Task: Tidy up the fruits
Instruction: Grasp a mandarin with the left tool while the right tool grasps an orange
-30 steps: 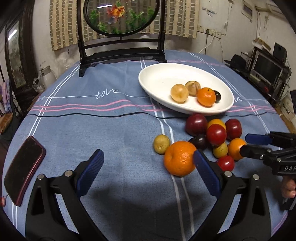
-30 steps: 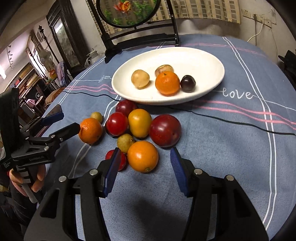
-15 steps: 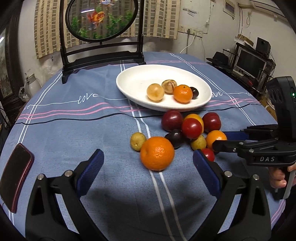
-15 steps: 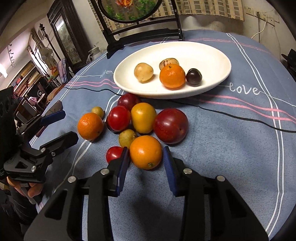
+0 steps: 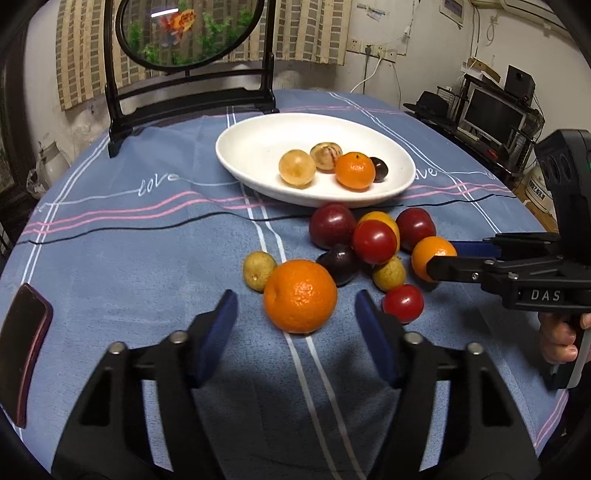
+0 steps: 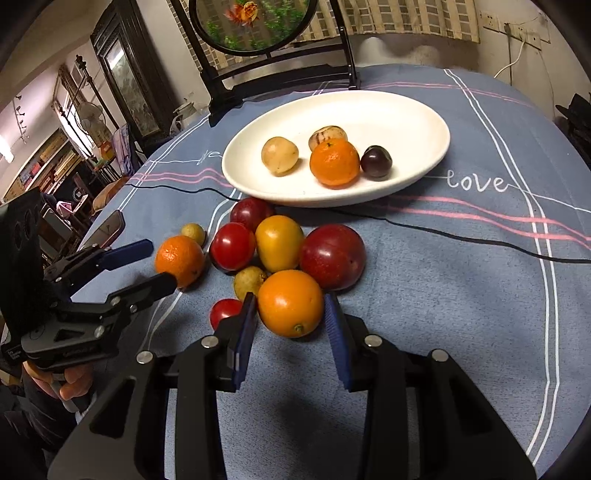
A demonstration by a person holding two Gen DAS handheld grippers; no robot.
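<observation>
A white oval plate [image 5: 258,147] [image 6: 406,122] holds several fruits. In front of it a pile of loose fruits lies on the blue cloth. My left gripper [image 5: 295,310] is open, its pads on either side of a large orange [image 5: 300,296], apart from it; this orange also shows in the right wrist view [image 6: 180,260]. My right gripper [image 6: 290,317] has its pads against both sides of a smaller orange [image 6: 290,302], which also shows in the left wrist view [image 5: 433,253]. A red tomato [image 6: 225,312] lies just left of the right gripper.
A dark phone [image 5: 22,347] lies at the table's left edge. A black-framed round screen [image 5: 188,33] stands behind the plate. Red plums [image 6: 332,256], a yellow fruit [image 6: 279,243] and small green-yellow fruits [image 5: 258,270] crowd between the two oranges.
The left gripper has narrowed around the large orange and moved closer to it. The right gripper has closed in until its pads meet the smaller orange.
</observation>
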